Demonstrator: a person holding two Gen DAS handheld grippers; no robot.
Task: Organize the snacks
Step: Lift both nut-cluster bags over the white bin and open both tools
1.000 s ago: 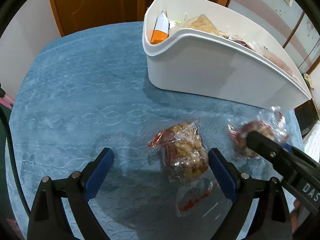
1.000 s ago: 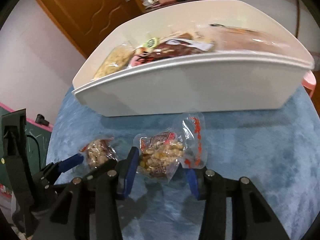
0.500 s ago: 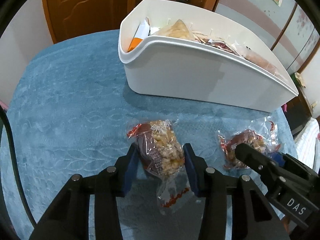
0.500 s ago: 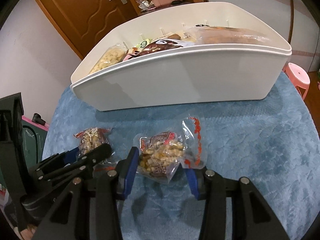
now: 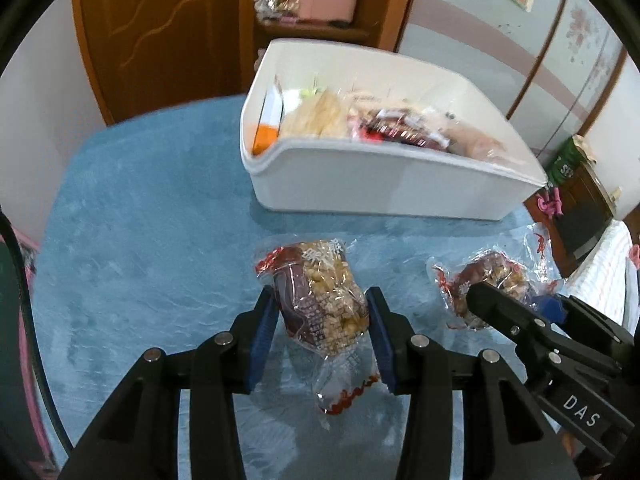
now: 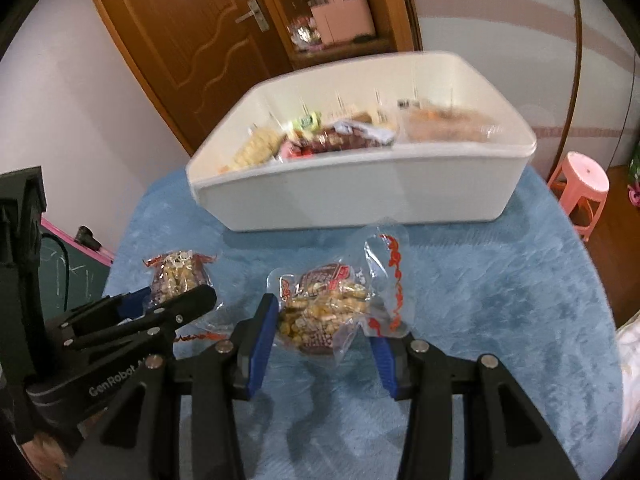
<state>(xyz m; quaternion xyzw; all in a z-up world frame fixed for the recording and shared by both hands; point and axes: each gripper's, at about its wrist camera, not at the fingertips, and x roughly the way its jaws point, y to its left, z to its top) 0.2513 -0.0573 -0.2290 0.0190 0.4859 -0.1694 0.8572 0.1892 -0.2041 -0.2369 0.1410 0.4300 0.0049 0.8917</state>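
My left gripper point(image 5: 320, 302) is shut on a clear packet of nut snack point(image 5: 316, 280), held just above the blue cloth point(image 5: 140, 240). In the right wrist view, my right gripper point(image 6: 324, 322) is shut on a similar nut packet point(image 6: 324, 304), whose red-printed flap sticks up on the right. Each gripper shows in the other's view: the right gripper point(image 5: 512, 300) with its packet point(image 5: 492, 276), the left gripper point(image 6: 172, 298) with its packet point(image 6: 176, 272). Beyond both stands a white bin point(image 5: 380, 184), also seen from the right wrist as the bin point(image 6: 360, 196), filled with several snack packets.
The round table's blue cloth point(image 6: 500, 300) ends close on both sides. A pink stool point(image 6: 584, 184) stands on the floor at the right. Behind the bin are a wooden door point(image 5: 160, 32) and a shelf holding a pink box point(image 6: 340, 20).
The left jaws went from wide open to shut on their nut packet. Both grippers then rose with their packets, and the bin's inside shows more.
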